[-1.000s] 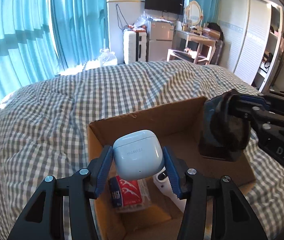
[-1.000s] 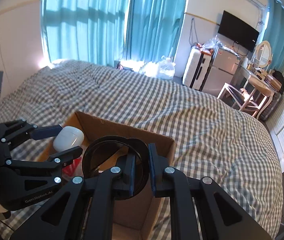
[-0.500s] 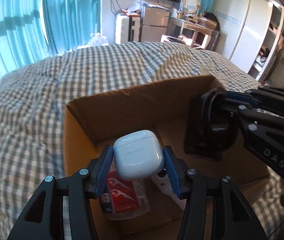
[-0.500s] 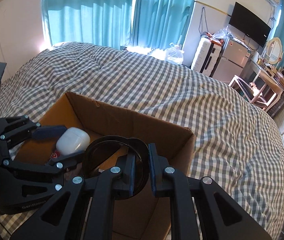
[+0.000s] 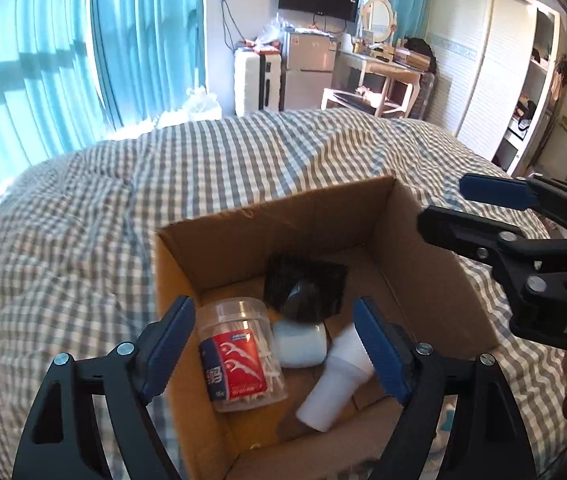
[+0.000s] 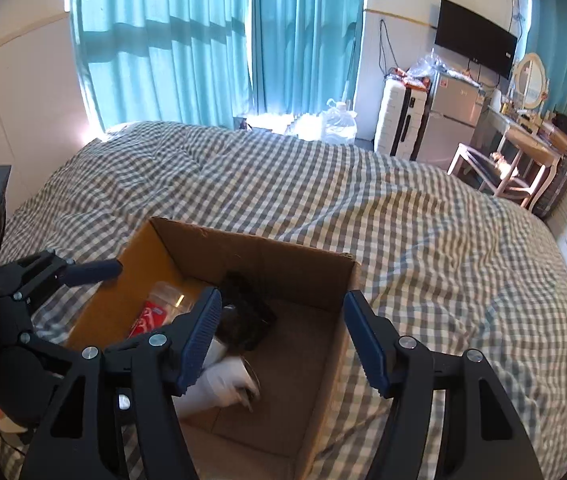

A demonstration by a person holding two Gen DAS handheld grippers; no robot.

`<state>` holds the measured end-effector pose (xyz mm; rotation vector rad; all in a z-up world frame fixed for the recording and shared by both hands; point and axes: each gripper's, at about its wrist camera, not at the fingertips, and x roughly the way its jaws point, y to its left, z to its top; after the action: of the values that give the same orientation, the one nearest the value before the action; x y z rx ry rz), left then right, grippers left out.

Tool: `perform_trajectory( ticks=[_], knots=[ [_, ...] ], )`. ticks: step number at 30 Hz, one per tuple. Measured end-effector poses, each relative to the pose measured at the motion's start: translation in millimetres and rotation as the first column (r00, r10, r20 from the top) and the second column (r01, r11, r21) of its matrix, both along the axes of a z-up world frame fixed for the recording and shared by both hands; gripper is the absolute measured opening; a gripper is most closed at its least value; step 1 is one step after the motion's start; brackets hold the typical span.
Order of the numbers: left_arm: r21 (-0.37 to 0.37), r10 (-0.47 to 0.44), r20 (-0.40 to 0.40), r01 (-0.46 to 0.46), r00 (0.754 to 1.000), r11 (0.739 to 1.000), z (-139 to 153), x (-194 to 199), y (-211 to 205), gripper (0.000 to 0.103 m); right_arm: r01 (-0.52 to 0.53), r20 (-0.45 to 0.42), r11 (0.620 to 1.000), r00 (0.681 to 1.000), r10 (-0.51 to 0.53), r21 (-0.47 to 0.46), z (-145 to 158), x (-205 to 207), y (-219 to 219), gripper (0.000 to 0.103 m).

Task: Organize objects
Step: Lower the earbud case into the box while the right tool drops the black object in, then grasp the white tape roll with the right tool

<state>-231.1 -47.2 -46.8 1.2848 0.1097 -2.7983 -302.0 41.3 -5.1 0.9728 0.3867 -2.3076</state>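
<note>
Both grippers hang over an open cardboard box (image 5: 423, 264) that sits on a bed covered with a grey-and-white checked duvet (image 5: 83, 220). The left gripper (image 5: 273, 354) has just been opening its jaws, and they now stand wide apart with nothing between the blue pads – the white earbud case (image 5: 299, 344) lies on the box floor below them, blurred, just beside a clear jar of floss picks (image 5: 239, 356) with a red label. The right gripper (image 6: 281, 338) has likewise just been opening; its fingers are parted and empty, and the black round thing on a dark square base (image 5: 303, 290) is down inside the box, near the back wall and touching or overlapping the earbud case. A white tube-shaped object (image 5: 335, 384) lies tilted on the box floor to the right of the case, close to the left gripper's right pad. In the right wrist view the same items sit towards the box's left half, while the right half of the floor shows bare cardboard. Teal curtains (image 6: 203, 40) hang behind the bed.
</note>
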Motion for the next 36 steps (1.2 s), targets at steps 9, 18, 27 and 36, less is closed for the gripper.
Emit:
perform_trajectory(
  ticks=[9, 18, 27, 36],
  knots=[
    [-0.048, 0.043, -0.063, -0.046, 0.997, 0.998, 46.8, 48.2, 7.1, 0.092, -0.004, -0.102, 1.0, 0.995, 0.002, -0.018, 58.4, 59.9, 31.4, 0.065],
    [-0.065, 0.07, -0.116, -0.078, 0.991, 0.995, 74.3, 117.0, 24.0, 0.096, -0.03, -0.111, 0.996, 0.994, 0.02, -0.084, 89.1, 133.8, 72.1, 0.071],
    [-0.078, 0.096, -0.103, -0.104, 0.99, 0.992, 28.2, 167.6, 44.6, 0.097, -0.009, -0.001, 1.0, 1.0, 0.009, -0.013, 9.6, 175.1, 88.0, 0.073],
    [-0.09, 0.102, 0.029, -0.099, 0.994, 0.991, -47.3, 176.2, 50.6, 0.097, -0.054, 0.152, 0.997, 0.987, 0.044, 0.059, -89.0, 173.0, 71.8, 0.073]
  ],
)
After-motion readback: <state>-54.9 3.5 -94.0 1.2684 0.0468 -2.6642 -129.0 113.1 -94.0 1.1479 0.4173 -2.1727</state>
